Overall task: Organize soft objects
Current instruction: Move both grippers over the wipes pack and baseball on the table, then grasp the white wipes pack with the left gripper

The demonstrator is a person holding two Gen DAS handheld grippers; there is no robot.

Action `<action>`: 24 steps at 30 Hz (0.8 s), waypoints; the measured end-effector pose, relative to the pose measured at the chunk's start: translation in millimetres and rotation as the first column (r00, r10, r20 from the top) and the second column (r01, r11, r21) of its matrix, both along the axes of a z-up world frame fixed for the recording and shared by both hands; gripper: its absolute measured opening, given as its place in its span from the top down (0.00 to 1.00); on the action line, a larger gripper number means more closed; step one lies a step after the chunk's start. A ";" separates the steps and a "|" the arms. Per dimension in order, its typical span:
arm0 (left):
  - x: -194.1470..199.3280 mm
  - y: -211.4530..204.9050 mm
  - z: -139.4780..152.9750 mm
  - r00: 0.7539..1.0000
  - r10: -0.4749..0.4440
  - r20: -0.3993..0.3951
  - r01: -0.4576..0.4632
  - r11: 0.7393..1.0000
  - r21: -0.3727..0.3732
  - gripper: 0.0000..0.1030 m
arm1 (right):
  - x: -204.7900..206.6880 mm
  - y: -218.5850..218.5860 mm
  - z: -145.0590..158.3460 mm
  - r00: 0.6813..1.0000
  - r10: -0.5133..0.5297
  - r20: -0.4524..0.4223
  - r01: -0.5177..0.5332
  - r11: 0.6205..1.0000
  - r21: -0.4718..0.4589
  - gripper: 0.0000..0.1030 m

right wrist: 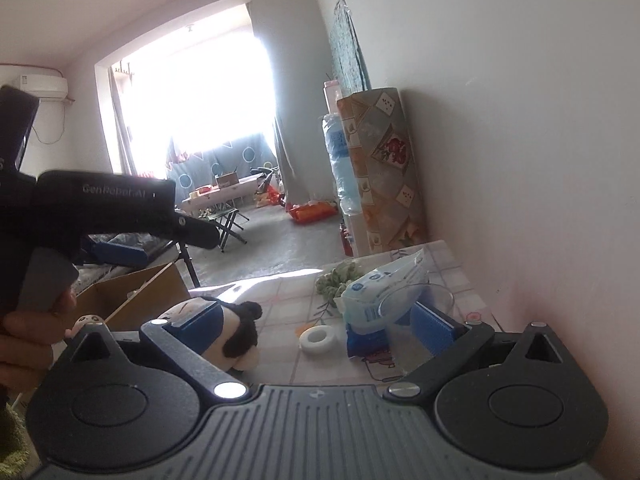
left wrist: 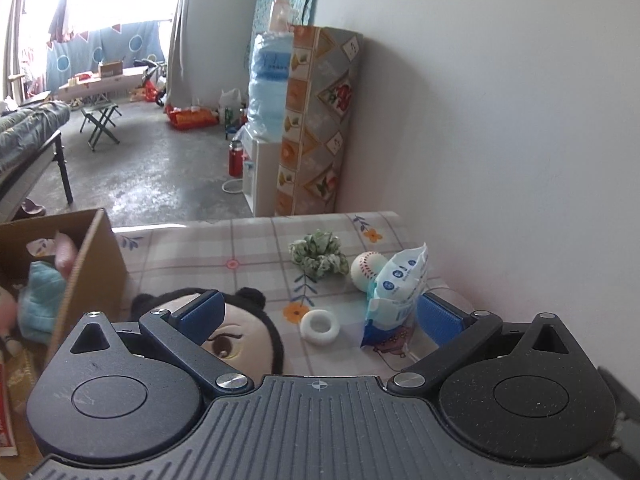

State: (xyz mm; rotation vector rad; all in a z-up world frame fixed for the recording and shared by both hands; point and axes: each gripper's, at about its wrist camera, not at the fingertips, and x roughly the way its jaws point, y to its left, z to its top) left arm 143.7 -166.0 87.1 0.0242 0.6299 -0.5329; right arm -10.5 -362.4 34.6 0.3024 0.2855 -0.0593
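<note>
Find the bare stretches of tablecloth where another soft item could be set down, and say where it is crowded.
Free: the checked tablecloth between the cardboard box and the green scrunchie. Crowded: the wall side, where scrunchie, baseball, tissue pack and white ring cluster; the plush doll fills the near edge.

We note the counter (left wrist: 248, 248) cloth — pale plaid with orange flowers. Scrunchie (left wrist: 319, 255): green-and-white print. Ball (left wrist: 367, 270): white, red stitching. Tissue pack (left wrist: 394, 292): blue and white. Foam ring (left wrist: 320, 326): plain white. Plush doll (left wrist: 240, 332) — black hair, tan face. Box (left wrist: 96, 268): brown cardboard. Gripper pads (left wrist: 204, 312): blue.
</note>
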 end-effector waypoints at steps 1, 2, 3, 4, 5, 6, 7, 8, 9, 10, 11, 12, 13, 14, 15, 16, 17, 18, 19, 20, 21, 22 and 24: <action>1.9 -2.8 -4.3 1.000 -0.006 -0.006 0.006 1.000 -0.001 0.00 | 0.8 -7.7 2.4 1.000 -0.005 0.005 0.005 1.000 0.001 0.02; 3.5 -5.5 -9.8 1.000 -0.016 -0.010 0.016 1.000 0.003 0.00 | 1.2 -16.1 5.8 1.000 -0.007 0.011 0.007 1.000 0.002 0.02; 5.1 -9.2 -13.9 1.000 -0.024 -0.009 0.024 1.000 0.014 0.00 | 1.9 -25.0 9.9 1.000 -0.007 0.015 0.007 1.000 0.003 0.03; 6.0 -13.5 -17.4 1.000 -0.029 0.000 0.029 0.999 0.030 0.00 | 3.2 -34.0 14.5 1.000 -0.006 0.018 0.006 1.000 0.006 0.03; 6.3 -15.7 -20.5 0.999 -0.032 0.017 0.031 0.998 0.047 0.00 | 5.4 -43.4 19.7 1.000 0.000 0.019 0.000 1.000 0.011 0.03; 7.1 -17.8 -23.5 0.999 -0.031 0.035 0.029 0.997 0.066 0.01 | 8.9 -52.3 25.2 1.000 0.010 0.017 -0.010 1.000 0.020 0.03; 10.2 -22.4 -23.1 0.998 -0.031 0.052 0.026 0.996 0.082 0.01 | 13.8 -61.2 31.0 1.000 0.023 0.013 -0.023 0.999 0.035 0.03; 12.1 -24.7 -23.8 0.997 -0.035 0.065 0.029 0.995 0.092 0.01 | 19.7 -69.2 36.7 0.999 0.041 0.006 -0.042 0.998 0.053 0.03; 15.2 -27.8 -24.1 0.996 -0.041 0.074 0.033 0.995 0.099 0.01 | 28.6 -77.7 42.0 0.997 0.071 -0.005 -0.070 0.994 0.079 0.03; 17.3 -30.1 -24.8 0.995 -0.051 0.080 0.043 0.994 0.101 0.01 | 38.4 -85.0 45.9 0.995 0.096 -0.017 -0.094 0.989 0.111 0.03; 19.3 -32.8 -25.9 0.994 -0.069 0.083 0.061 0.993 0.104 0.02 | 50.8 -92.0 49.5 0.992 0.122 -0.037 -0.116 0.983 0.145 0.03; 22.4 -38.9 -27.9 0.993 -0.089 0.080 0.079 0.991 0.110 0.03 | 65.1 -97.9 51.9 0.986 0.151 -0.066 -0.138 0.975 0.176 0.04; 25.1 -44.8 -30.3 0.991 -0.110 0.076 0.101 0.988 0.115 0.03 | 80.8 -103.3 53.1 0.981 0.169 -0.100 -0.145 0.967 0.208 0.05; 27.6 -50.1 -32.5 0.989 -0.132 0.072 0.123 0.985 0.118 0.04 | 97.4 -107.5 53.2 0.973 0.184 -0.141 -0.149 0.962 0.231 0.05; 30.5 -55.5 -34.7 0.986 -0.151 0.065 0.143 0.983 0.118 0.04 | 114.3 -111.2 51.9 0.962 0.199 -0.184 -0.151 0.957 0.247 0.05; 34.8 -60.3 -35.9 0.985 -0.163 0.050 0.156 0.981 0.113 0.07 | 130.1 -116.6 48.4 0.953 0.199 -0.229 -0.133 0.952 0.276 0.05; 40.1 -63.8 -36.5 0.985 -0.172 0.030 0.168 0.980 0.103 0.08 | 145.7 -122.2 43.3 0.939 0.204 -0.276 -0.115 0.945 0.306 0.06; 46.4 -66.5 -36.4 0.984 -0.179 0.010 0.178 0.980 0.088 0.08 | 160.8 -127.4 38.3 0.922 0.221 -0.319 -0.107 0.935 0.337 0.07; 53.2 -68.5 -35.5 0.983 -0.181 -0.009 0.181 0.981 0.070 0.08 | 173.7 -133.3 31.9 0.907 0.222 -0.357 -0.081 0.925 0.371 0.07; 61.3 -69.7 -35.6 0.984 -0.176 -0.032 0.177 0.983 0.049 0.10 | 185.0 -138.4 24.4 0.889 0.218 -0.403 -0.045 0.917 0.397 0.07; 69.3 -70.6 -35.5 0.982 -0.178 -0.059 0.180 0.983 0.022 0.10 | 194.7 -142.8 16.6 0.867 0.222 -0.447 -0.017 0.909 0.417 0.07; 77.0 -72.1 -36.4 0.977 -0.190 -0.093 0.190 0.982 -0.007 0.12 | 203.2 -149.0 9.0 0.852 0.213 -0.479 0.018 0.901 0.434 0.07; 90.6 -78.9 -42.7 0.958 -0.236 -0.164 0.230 0.972 -0.055 0.16 | 219.6 -153.7 -2.0 0.818 0.195 -0.541 0.066 0.903 0.425 0.07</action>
